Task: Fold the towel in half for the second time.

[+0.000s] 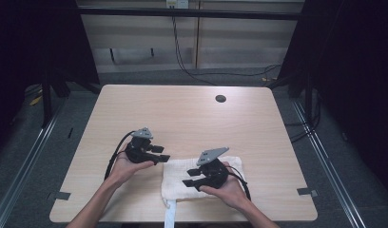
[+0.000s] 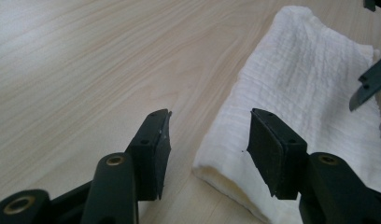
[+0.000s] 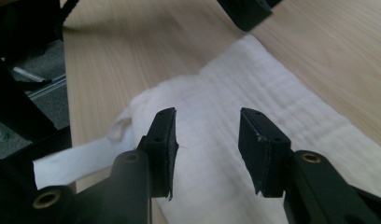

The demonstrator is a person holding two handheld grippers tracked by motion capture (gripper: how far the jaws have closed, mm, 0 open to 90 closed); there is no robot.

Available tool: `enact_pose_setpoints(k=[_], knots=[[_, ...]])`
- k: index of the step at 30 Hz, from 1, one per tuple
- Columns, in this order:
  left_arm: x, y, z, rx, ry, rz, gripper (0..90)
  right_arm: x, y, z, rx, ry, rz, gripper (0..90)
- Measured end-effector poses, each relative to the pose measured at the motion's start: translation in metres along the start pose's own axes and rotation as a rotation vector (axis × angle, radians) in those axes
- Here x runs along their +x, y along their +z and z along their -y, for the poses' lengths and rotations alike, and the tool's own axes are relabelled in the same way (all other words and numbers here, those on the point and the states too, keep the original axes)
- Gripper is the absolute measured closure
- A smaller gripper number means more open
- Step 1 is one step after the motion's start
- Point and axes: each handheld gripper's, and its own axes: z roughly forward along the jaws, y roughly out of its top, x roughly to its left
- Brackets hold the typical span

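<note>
Folded white cloth (image 1: 201, 179) lies flat on the table (image 1: 182, 114), close to the near edge, a bit right of centre. Long axis runs roughly along that edge; a narrow white strap (image 1: 169, 216) from its near-left corner hangs off the near edge.

Right gripper (image 1: 191, 179) is low over the cloth, hand palm-up under the body, tongs pointing left along the cloth's length. Tongs spread, nothing between them, pads clear of the fabric in the right gripper view (image 3: 205, 140).

Left gripper (image 1: 160, 154) sits just off the cloth's far-left corner, over bare wood, hand cupped beneath, tongs pointing right toward the cloth. Tongs spread, pinching nothing; left gripper view (image 2: 209, 140) has one pad (image 2: 268, 154) in front of the cloth's end, not pressing on it.

No containers on the table.
</note>
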Motion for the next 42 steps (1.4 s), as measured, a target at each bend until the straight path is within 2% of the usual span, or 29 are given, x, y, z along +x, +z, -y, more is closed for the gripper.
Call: enact_pose_setpoints(k=[2,7,11,14,18,22,25,27,28,32,34,35,36,40,41,42], knots=[[0.003,-0.003,0.002,-0.01,-0.011,-0.012,47.7,0.008,0.013,-0.009,0.011,-0.022,-0.025,57.3],[0.006,-0.007,0.004,-0.024,-0.024,-0.03,46.7,0.022,0.029,-0.019,0.031,-0.053,-0.059,57.8],[0.006,-0.006,0.005,-0.018,-0.025,-0.031,46.5,0.027,0.043,-0.025,0.046,-0.07,-0.084,58.2],[0.005,-0.006,0.004,-0.017,-0.023,-0.032,45.2,0.031,0.058,-0.025,0.079,-0.094,-0.097,57.9],[0.005,-0.006,0.004,-0.019,-0.021,-0.039,44.5,0.032,0.066,-0.019,0.115,-0.1,-0.089,55.9],[0.004,-0.005,0.004,-0.013,-0.024,-0.041,44.1,0.03,0.068,-0.014,0.105,-0.094,-0.103,54.2],[0.001,-0.005,0.004,-0.009,-0.016,-0.046,43.8,0.028,0.07,-0.008,0.111,-0.101,-0.084,52.4],[0.001,-0.006,0.004,-0.01,-0.011,-0.044,43.7,0.027,0.07,-0.006,0.096,-0.095,-0.093,51.6],[0.001,-0.006,0.004,-0.014,-0.012,-0.047,43.7,0.027,0.07,-0.006,0.11,-0.1,-0.114,47.3],[0.004,-0.006,0.006,-0.016,-0.028,-0.05,43.5,0.031,0.069,-0.005,0.116,-0.113,-0.091,49.6],[0.004,-0.005,0.006,-0.015,-0.028,-0.052,43.4,0.035,0.069,-0.003,0.109,-0.148,-0.065,52.2],[0.004,-0.005,0.006,-0.015,-0.028,-0.052,43.3,0.035,0.069,-0.003,0.109,-0.148,-0.065,52.2],[0.004,-0.005,0.006,-0.015,-0.031,-0.052,43.3,0.037,0.07,-0.002,0.101,-0.182,-0.034,55.4],[0.004,-0.004,0.005,-0.009,-0.026,-0.059,43.3,0.037,0.069,-0.002,0.101,-0.201,-0.017,59.6],[0.005,-0.004,0.005,-0.005,-0.025,-0.061,43.4,0.037,0.069,-0.003,0.107,-0.192,-0.01,63.6],[0.005,-0.004,0.005,-0.002,-0.025,-0.064,43.6,0.036,0.069,-0.004,0.113,-0.204,-0.004,65.4]])
